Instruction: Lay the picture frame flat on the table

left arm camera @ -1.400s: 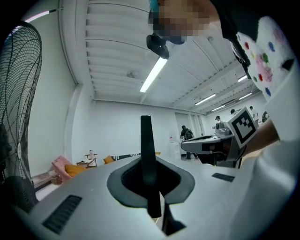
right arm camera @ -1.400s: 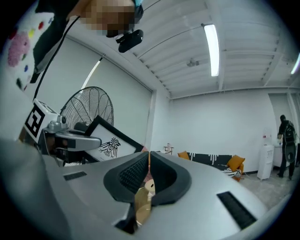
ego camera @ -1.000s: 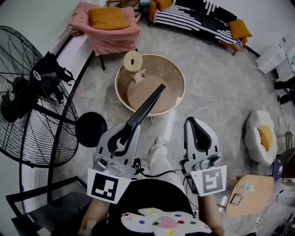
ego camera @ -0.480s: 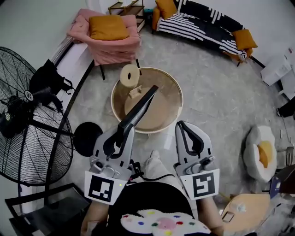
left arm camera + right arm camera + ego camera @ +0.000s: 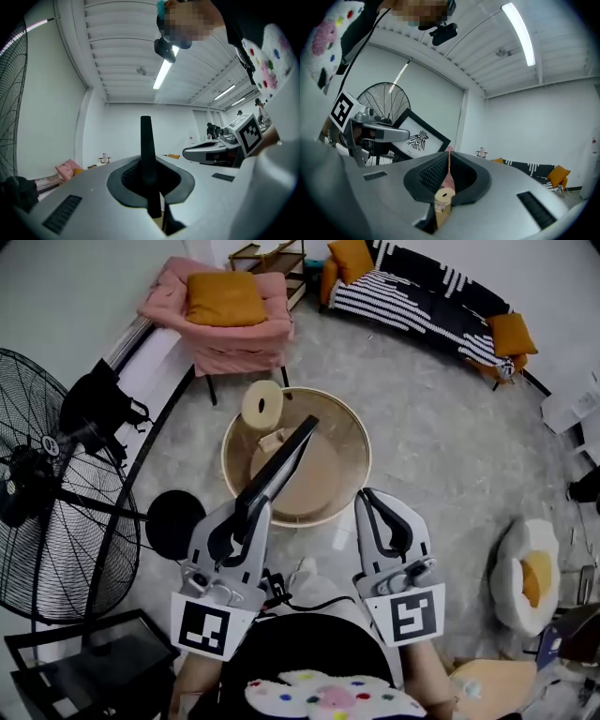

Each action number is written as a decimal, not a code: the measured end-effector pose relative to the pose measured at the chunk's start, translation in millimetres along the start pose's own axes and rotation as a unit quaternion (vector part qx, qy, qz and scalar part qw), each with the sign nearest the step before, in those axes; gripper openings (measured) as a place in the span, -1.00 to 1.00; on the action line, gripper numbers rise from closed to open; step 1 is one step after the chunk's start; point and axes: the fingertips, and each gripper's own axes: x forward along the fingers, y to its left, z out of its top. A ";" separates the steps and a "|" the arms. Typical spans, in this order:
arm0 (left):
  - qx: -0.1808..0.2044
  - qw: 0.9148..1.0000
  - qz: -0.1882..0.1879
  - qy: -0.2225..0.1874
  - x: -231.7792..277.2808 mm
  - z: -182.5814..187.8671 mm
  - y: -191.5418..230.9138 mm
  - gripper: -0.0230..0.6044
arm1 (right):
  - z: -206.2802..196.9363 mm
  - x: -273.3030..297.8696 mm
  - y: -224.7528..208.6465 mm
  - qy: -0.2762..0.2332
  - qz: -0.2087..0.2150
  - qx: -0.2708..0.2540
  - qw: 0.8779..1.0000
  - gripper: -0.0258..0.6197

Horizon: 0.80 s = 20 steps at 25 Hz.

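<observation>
The black picture frame [image 5: 281,470] is seen edge-on in the head view, slanting up from my left gripper [image 5: 248,512] over the round wooden table [image 5: 349,442]. That gripper is shut on the frame's lower edge. In the left gripper view the frame [image 5: 146,150] stands as a thin black bar between the jaws of the left gripper [image 5: 149,168]. The right gripper view shows the frame's white print with a winged insect [image 5: 418,137]. My right gripper [image 5: 377,501] is shut with nothing in it, beside the left one and short of the table.
A paper roll on a wooden stand [image 5: 262,404] occupies the table's far left. A large floor fan [image 5: 56,484] and its black base [image 5: 176,521] are at the left. A pink armchair [image 5: 225,306] and a striped sofa [image 5: 412,296] lie beyond; an egg-shaped cushion [image 5: 530,573] is right.
The head view has shifted, so the table sits nearer the middle and closer to the grippers. The left gripper keeps its hold on the frame; the right stays shut.
</observation>
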 end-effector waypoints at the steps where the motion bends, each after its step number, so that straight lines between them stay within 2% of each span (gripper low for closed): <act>1: 0.002 1.000 0.002 0.002 1.9 -0.5 0.3 -0.83 | -1.8 1.8 -1.0 0.002 0.004 0.004 1.000 -0.81; 8: 0.008 1.000 0.011 0.016 12.8 -1.7 8.8 -0.83 | -8.3 12.8 -6.6 0.008 0.015 0.020 1.000 -0.80; 20: -0.006 1.000 -0.002 0.004 29.5 1.5 33.9 -0.83 | -6.1 39.2 -13.7 0.008 0.005 0.025 1.000 -0.80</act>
